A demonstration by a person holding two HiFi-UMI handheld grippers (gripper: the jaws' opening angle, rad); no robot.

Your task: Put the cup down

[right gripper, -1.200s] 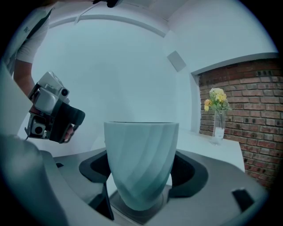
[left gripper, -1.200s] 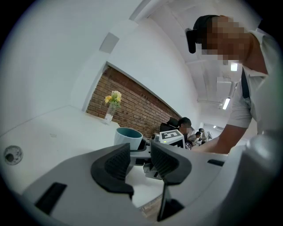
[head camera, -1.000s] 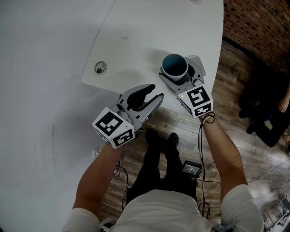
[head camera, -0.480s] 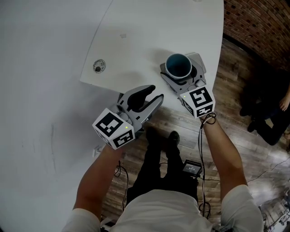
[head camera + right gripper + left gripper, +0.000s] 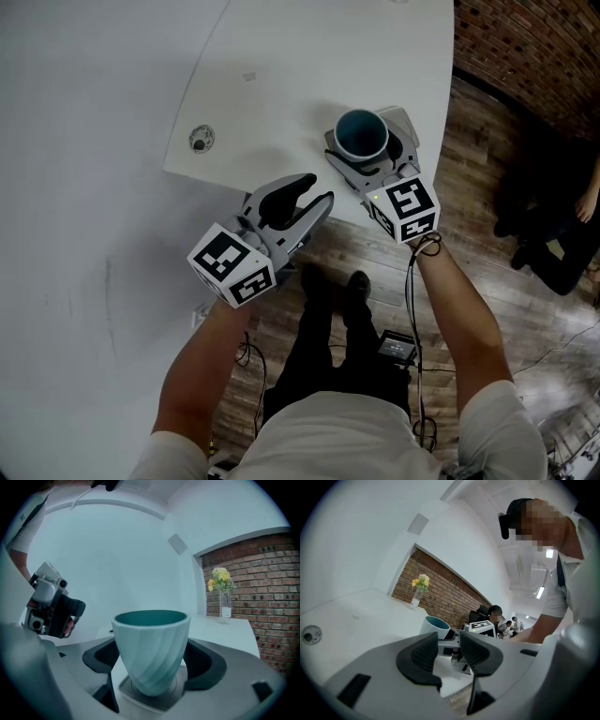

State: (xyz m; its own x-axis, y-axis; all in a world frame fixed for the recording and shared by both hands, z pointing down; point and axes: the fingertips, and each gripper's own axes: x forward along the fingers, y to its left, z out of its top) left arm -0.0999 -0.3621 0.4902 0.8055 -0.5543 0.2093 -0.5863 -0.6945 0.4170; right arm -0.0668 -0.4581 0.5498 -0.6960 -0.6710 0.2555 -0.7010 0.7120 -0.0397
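Observation:
A pale teal ribbed cup [image 5: 361, 134] stands upright between the jaws of my right gripper [image 5: 373, 146], over the near right part of the white table [image 5: 281, 84]. In the right gripper view the dark pads [image 5: 101, 656] press both sides of the cup [image 5: 151, 644], and its foot sits on a grey square piece [image 5: 140, 696]. My left gripper [image 5: 315, 191] hovers at the table's near edge, left of the cup. Its jaws stand a little apart with nothing between them [image 5: 449, 644], and they look toward the cup [image 5: 436, 626].
A round metal grommet [image 5: 199, 140] is set in the table at the left. A glass vase of yellow flowers [image 5: 224, 597] stands at the far end by the brick wall. Wooden floor [image 5: 487, 187] lies beyond the table's edge, where a person [image 5: 562, 244] sits at the right.
The right gripper and its cup drifted slightly to the right over the table and stay there. The left gripper has barely moved.

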